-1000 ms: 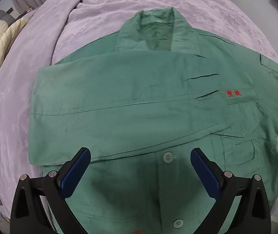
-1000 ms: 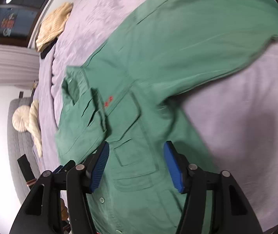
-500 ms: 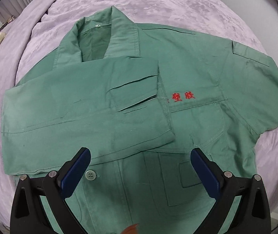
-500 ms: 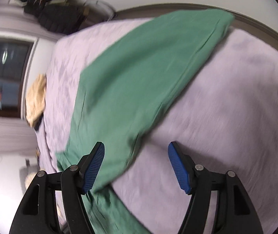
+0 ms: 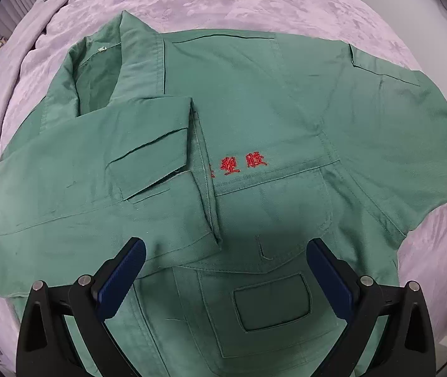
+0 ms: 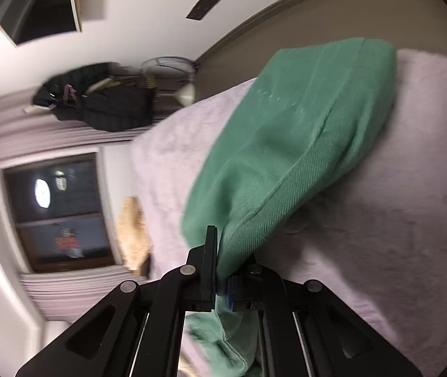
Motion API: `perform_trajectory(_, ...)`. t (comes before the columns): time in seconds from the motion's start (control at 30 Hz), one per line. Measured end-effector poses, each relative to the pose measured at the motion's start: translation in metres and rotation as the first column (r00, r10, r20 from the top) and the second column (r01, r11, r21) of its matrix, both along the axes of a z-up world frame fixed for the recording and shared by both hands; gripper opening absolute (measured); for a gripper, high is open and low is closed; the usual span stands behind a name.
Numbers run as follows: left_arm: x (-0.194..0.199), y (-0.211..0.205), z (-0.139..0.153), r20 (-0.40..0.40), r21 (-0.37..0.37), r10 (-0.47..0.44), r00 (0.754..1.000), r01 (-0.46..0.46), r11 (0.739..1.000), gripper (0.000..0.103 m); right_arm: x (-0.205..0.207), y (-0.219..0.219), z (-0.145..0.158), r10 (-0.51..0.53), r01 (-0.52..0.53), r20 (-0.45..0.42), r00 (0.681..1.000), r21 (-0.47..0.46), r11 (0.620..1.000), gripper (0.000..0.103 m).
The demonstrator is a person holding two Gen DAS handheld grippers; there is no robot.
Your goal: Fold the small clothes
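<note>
1. now, mid-fold: a green work jacket lies front-up on a bed covered in a lilac blanket, collar toward the far side of the bed, with one sleeve already laid across the chest, its cuff ending just beside the red embroidered characters.
2. the step in hand looks to be the second sleeve: the right hand-held gripper has just closed its jaws and is clenched on the cuff end of that sleeve, green cloth pinched between the pads and spilling out below them, the sleeve stretching away over the blanket.
3. the left hand-held gripper hangs over the jacket's lower front, pointing straight down, its blue pads spread wide with nothing between them; the chest pocket lies under the gap, and whether the pads touch the cloth cannot be told.
4. judged from this, the next move calls for carrying the gripped sleeve up and across the chest to lie over or beside the folded one, keeping the cloth taut enough not to bunch, before releasing it.
5. the left gripper is placed to pin the body or to take the hem for the later fold toward the collar.
6. the shoulder on the unfolded side still lies flat at the far edge of the left wrist view.
</note>
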State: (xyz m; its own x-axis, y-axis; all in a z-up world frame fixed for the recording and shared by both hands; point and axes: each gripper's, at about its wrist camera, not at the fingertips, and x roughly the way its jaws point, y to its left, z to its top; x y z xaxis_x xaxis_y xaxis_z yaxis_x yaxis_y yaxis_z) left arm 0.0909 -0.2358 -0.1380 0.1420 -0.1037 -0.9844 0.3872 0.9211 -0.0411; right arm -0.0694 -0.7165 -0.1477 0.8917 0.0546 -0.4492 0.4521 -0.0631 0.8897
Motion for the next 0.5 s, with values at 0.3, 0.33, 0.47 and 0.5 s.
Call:
perform_trajectory(0.3, 0.023, 0.057, 0.012, 0.044, 0.004, 0.078, 0.996, -0.078, 0.997, 0.103, 0.072, 0.041, 0.077, 0.299, -0.257, 0.177, 0.938, -0.224, 0.940, 0.005)
perform_trajectory(0.33, 0.025, 0.067, 0.013, 0.050, 0.005, 0.091, 0.995, -0.091, 0.996, 0.103, 0.087, 0.055, 0.089, 0.353, -0.302, 0.171, 0.920, -0.265, 0.916, 0.005)
perform_trajectory(0.47, 0.034, 0.114, 0.018, 0.067, -0.002, 0.172, 0.983, -0.172, 0.985, 0.103, 0.143, 0.128, 0.128, 0.585, -0.504, 0.060, 0.809, -0.439, 0.744, 0.005)
perform_trajectory(0.5, 0.035, 0.127, 0.019, 0.073, -0.004, 0.196, 0.978, -0.196, 0.981, 0.103, 0.161, 0.157, 0.135, 0.647, -0.565, 0.007, 0.762, -0.481, 0.671, 0.005)
